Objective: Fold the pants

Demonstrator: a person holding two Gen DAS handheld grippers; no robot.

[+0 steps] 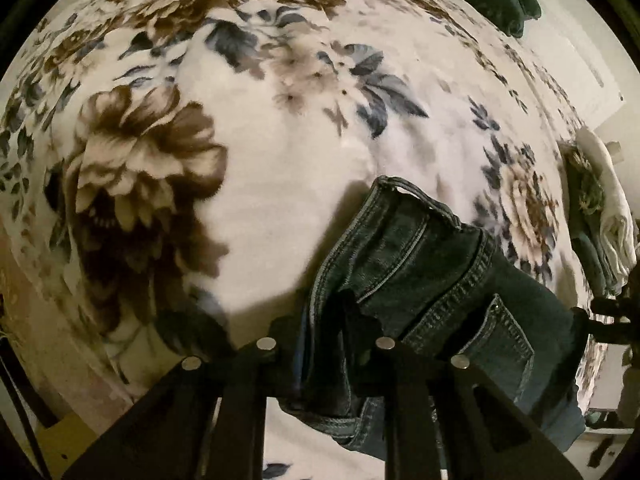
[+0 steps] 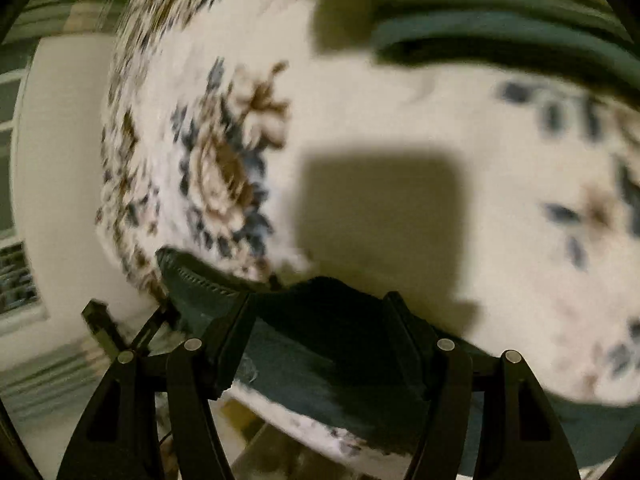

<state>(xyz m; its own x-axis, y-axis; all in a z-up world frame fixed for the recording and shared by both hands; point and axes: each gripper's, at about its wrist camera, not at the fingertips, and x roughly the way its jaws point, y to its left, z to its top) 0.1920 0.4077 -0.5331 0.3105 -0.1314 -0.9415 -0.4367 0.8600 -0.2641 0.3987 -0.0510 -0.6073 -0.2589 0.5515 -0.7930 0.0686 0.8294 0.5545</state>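
Floral bedding fills both views: a white blanket (image 1: 280, 160) printed with brown blooms and blue-grey leaves covers the bed that carries the work.

At nine o'clock in the left wrist view sits a big brown flower; toward the centre, running from five to three o'clock, lie the dark denim pants (image 1: 432, 272), waistband end nearest the camera, with belt loop, seams and a back pocket showing. The left tongs (image 1: 326, 346) are pinched nearly closed on a bunched fold of denim at the waist. At three o'clock a pile of folded cloth (image 1: 612, 220) rests at the bed's edge.

In the right wrist view, blurred, a window shows at nine o'clock, then the blanket (image 2: 360, 100), with a dark green cover (image 2: 500, 28) at one o'clock. The right tongs (image 2: 320, 320) stand about half open, a denim edge (image 2: 320, 352) lying between the fingers; whether the pads press it I cannot tell.

Judging by this, folding has barely begun: both ends are being taken up, and no finished fold shows. Only the left view reveals the waistband detail and the cloth pile; only the right shows the window and green cover.
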